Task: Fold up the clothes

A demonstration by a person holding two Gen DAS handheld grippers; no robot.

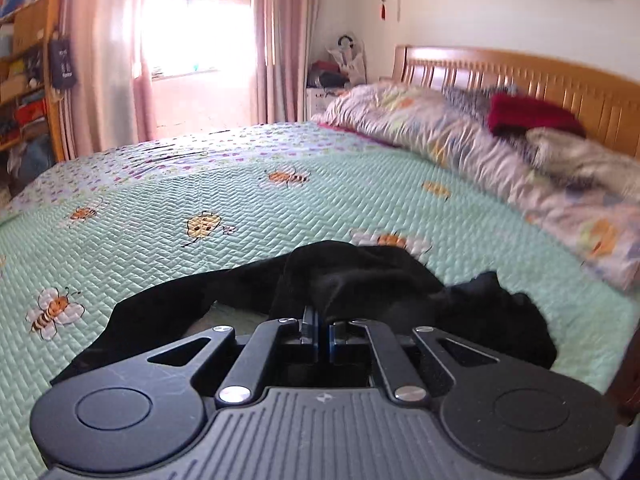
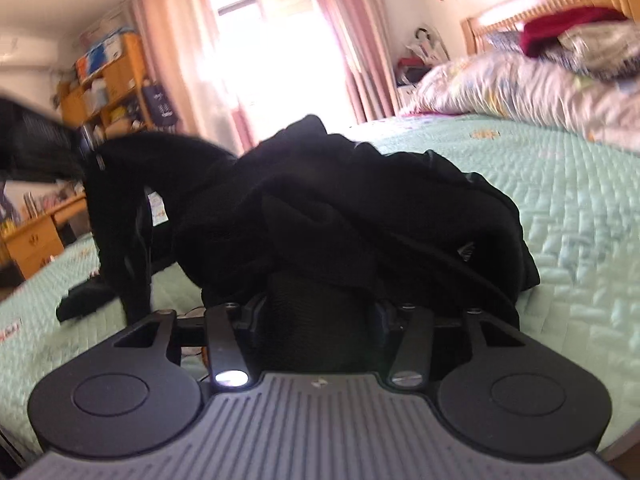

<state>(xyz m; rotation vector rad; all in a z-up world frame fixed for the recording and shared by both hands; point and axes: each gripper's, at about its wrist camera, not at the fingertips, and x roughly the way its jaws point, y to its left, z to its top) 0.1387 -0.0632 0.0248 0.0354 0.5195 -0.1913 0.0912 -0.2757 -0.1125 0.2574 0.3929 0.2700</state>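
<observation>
A black garment [image 1: 360, 280] lies crumpled on the green bee-print quilt [image 1: 200, 208]. In the left wrist view my left gripper [image 1: 320, 320] is shut on a fold of it, and cloth drapes over the fingertips. A flat strip of the garment trails left toward the bed's near side. In the right wrist view the garment [image 2: 340, 208] is heaped over my right gripper [image 2: 320, 304]. Its jaws stand wide apart with cloth bunched between them, and the fingertips are hidden. One end of the garment stretches up and left to a blurred dark shape at the frame edge.
Rumpled bedding [image 1: 460, 140] and a red item [image 1: 528, 114] pile against the wooden headboard [image 1: 540, 76] on the right. Wooden shelves [image 2: 108, 84] and a desk stand left of the bed, before a bright curtained window [image 1: 200, 20]. The bed's near edge runs just below the grippers.
</observation>
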